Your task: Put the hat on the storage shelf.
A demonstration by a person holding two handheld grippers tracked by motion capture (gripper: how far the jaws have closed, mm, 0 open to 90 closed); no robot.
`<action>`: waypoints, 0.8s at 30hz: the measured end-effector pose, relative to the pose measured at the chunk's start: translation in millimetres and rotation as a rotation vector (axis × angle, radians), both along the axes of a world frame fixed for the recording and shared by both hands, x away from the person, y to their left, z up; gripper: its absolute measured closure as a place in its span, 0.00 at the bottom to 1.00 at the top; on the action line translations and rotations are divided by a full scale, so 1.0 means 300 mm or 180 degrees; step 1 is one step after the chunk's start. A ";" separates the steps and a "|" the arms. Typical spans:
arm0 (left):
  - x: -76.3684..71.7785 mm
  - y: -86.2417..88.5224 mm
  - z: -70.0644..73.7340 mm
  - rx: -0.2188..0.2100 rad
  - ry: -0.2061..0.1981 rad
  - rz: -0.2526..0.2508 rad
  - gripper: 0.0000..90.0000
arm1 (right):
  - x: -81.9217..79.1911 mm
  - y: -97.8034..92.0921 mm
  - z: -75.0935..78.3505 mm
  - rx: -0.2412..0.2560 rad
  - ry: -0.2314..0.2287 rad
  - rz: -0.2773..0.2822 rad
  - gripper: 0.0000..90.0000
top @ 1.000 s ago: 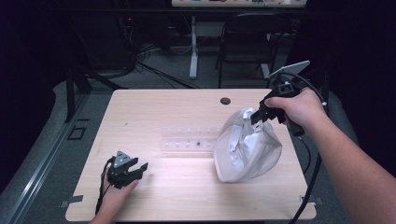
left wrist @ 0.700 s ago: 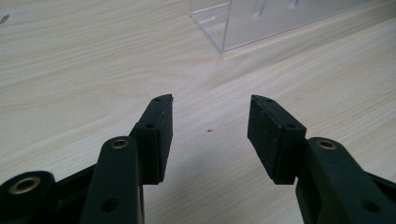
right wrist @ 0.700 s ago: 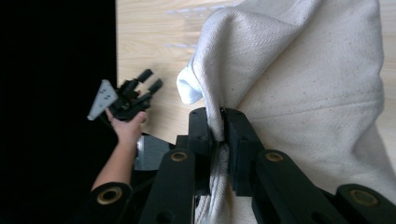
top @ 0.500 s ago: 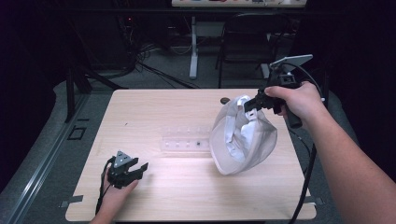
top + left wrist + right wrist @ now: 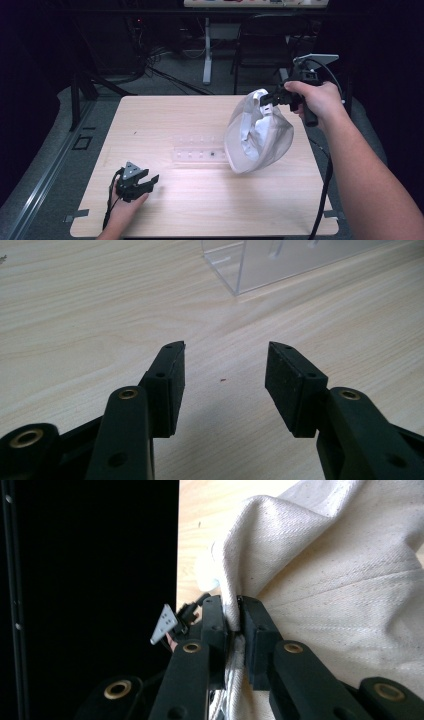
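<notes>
cloth bag [image 5: 257, 135] lifted toward 1 o'clock since earlier | right gripper [image 5: 267, 100] clamped on it | left gripper [image 5: 150, 181] parted, idle at 7 o'clock | lift underway

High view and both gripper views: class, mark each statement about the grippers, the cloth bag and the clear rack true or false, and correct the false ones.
1. The right gripper is clamped on the off-white cloth bag. True.
2. The left gripper holds the clear plastic rack. False: its jaws are open and empty, and the rack lies apart from it.
3. The bag lies flat on the light wooden table. False: it hangs from the right gripper.
4. The left gripper sits near the table's front left corner. True.
</notes>
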State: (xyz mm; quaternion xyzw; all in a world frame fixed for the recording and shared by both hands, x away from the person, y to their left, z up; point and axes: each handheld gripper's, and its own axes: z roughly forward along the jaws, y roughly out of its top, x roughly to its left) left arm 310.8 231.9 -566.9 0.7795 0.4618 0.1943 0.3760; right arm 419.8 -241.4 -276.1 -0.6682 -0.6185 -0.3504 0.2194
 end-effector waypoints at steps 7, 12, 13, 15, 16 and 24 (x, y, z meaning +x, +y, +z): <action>0.001 0.001 0.000 -0.0011 -0.0002 -0.0008 0.57 | 0.037 0.022 -0.006 0.0062 -0.0021 -0.0134 0.91; -0.001 0.003 0.001 -0.0026 -0.0012 0.0002 0.57 | 0.061 0.035 -0.012 0.0179 -0.0038 -0.0239 0.91; -0.002 0.004 0.002 -0.0037 -0.0017 0.0012 0.56 | 0.067 0.044 -0.017 0.0237 -0.0044 -0.0256 0.91; -0.001 0.004 0.002 -0.0037 -0.0017 0.0020 0.56 | 0.074 0.051 -0.025 0.0306 -0.0034 -0.0240 0.91; -0.001 0.004 0.002 -0.0037 -0.0017 0.0020 0.56 | 0.074 0.051 -0.025 0.0306 -0.0034 -0.0240 0.91; -0.003 0.002 0.002 -0.0012 -0.0036 0.0001 0.56 | 0.090 0.074 -0.049 0.0564 -0.0050 -0.0256 0.91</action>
